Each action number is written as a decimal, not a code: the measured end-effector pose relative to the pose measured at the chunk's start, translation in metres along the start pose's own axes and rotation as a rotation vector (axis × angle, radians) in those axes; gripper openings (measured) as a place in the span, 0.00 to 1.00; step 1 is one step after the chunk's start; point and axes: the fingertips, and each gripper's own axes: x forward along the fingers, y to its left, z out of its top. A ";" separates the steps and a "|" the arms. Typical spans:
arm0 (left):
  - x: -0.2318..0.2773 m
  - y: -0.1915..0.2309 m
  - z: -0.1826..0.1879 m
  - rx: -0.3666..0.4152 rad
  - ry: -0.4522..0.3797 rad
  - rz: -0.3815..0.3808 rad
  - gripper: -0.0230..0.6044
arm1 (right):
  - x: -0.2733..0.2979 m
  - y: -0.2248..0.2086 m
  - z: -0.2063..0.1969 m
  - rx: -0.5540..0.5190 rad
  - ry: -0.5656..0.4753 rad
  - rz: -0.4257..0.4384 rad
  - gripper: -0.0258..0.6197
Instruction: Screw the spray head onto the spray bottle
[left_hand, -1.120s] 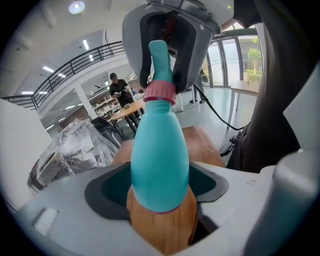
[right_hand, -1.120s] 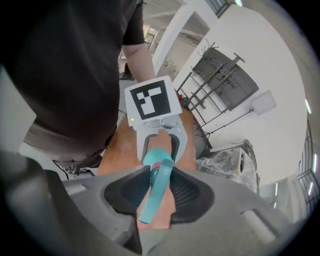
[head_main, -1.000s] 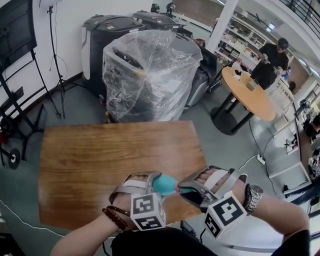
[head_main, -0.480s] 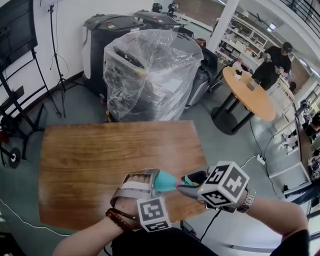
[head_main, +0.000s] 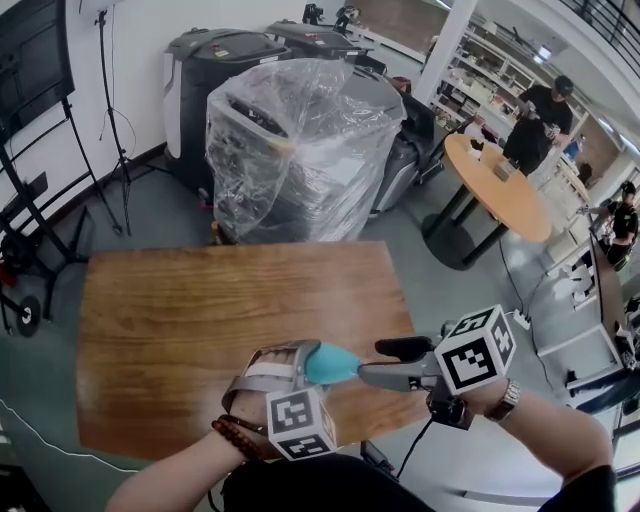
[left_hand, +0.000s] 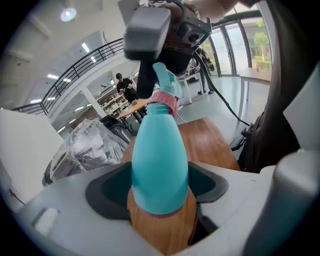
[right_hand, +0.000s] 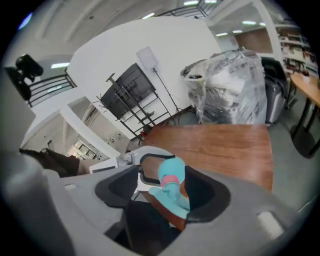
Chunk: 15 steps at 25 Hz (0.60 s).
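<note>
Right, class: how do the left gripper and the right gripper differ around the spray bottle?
The left gripper clamps the spray bottle by its body; on the right gripper the fingers have just been opening and stand apart around the spray head, not pressing it. The left gripper is at the base end, the right gripper at the top. Both carry marker cubes.

The spray bottle (left_hand: 159, 165) is bright teal with a pink ring at the neck, and the spray head (right_hand: 174, 199) is the same teal. The table (head_main: 200, 320) is warm brown woodgrain. The left gripper (head_main: 305, 362) is pale grey with dark pads, and its cube has black-and-white squares.
</note>
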 end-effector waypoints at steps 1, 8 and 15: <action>0.000 0.001 -0.002 -0.020 -0.008 -0.015 0.63 | -0.008 0.002 0.004 -0.044 -0.016 -0.002 0.46; -0.008 0.006 -0.007 -0.088 -0.086 -0.091 0.63 | -0.040 0.021 0.006 -0.804 0.081 -0.177 0.46; -0.018 -0.001 0.011 -0.091 -0.175 -0.137 0.63 | -0.001 0.027 -0.026 -1.123 0.233 -0.198 0.44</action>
